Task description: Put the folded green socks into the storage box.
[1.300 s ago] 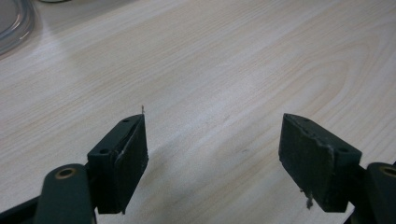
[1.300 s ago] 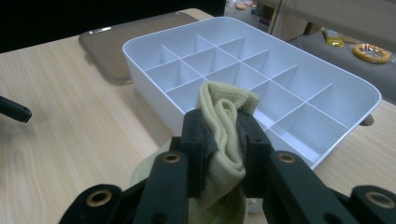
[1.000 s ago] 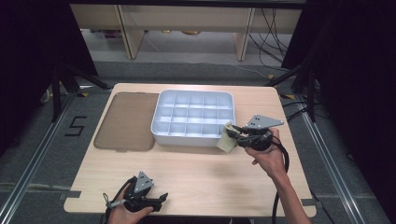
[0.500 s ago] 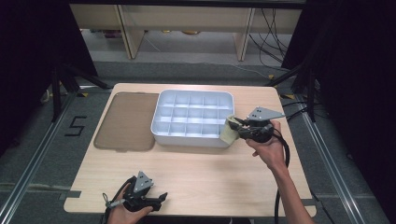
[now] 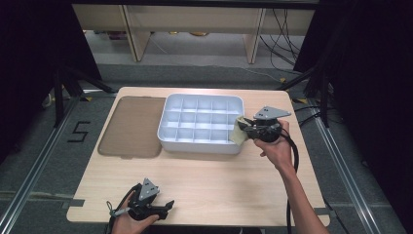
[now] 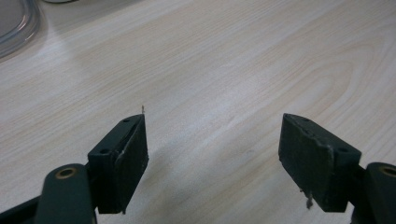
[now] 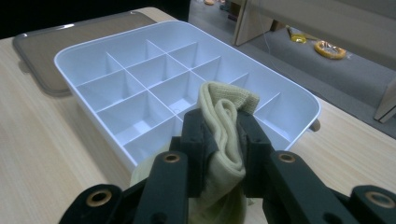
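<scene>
Our right hand-held gripper [image 5: 245, 129], clamped on a sock [image 7: 224, 140], has moved up to the tray [image 5: 168, 137]. Our left hand-held gripper [image 6: 212, 154] stays apart, waiting.

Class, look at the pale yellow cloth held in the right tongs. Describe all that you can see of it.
The pale yellow knitted cloth looks soft, ribbed and folded on itself, perhaps a sock. The right tongs are shut on its middle; its top pokes above the jaws, the rest hangs below. It is held at the near-right edge of the white plastic compartment tray.
</scene>
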`<action>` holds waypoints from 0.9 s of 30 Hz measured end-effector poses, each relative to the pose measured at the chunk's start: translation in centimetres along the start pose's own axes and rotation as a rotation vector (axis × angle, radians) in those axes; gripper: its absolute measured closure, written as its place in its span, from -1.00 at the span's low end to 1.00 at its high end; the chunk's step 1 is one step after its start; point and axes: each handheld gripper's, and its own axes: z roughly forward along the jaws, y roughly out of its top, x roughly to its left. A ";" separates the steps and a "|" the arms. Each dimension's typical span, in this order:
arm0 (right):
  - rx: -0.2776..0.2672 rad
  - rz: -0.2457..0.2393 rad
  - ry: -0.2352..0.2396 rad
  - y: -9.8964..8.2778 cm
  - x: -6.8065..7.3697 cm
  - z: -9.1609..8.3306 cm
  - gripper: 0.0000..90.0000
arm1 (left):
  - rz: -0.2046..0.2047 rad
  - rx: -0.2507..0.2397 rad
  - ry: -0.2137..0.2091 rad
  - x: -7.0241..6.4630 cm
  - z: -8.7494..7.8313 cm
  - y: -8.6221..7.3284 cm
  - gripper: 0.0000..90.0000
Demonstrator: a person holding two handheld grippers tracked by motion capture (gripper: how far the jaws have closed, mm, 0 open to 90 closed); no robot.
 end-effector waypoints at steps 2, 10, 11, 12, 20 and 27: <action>0.012 0.018 -0.014 0.1 0.0 0.7 0.68 | -0.030 -0.017 0.002 -0.2 0.1 0.0 -0.47; 0.058 -0.002 -0.033 0.1 -0.7 2.1 0.68 | 0.001 0.000 -0.002 0.1 0.1 0.0 -0.47; 0.060 -0.018 -0.037 0.0 -0.8 2.3 0.68 | 0.002 0.002 -0.003 0.1 0.1 0.0 -0.47; 0.068 -0.009 -0.050 -0.1 -0.8 2.6 0.68 | 0.000 0.003 -0.002 0.0 0.1 0.0 -0.47; 0.107 -0.009 -0.067 -0.3 -1.2 3.7 0.68 | -0.029 -0.010 0.000 -0.1 0.2 -0.1 -0.47; 0.155 -0.065 -0.098 -0.5 -0.9 5.1 0.68 | -0.008 -0.001 0.000 0.0 0.0 0.0 -0.47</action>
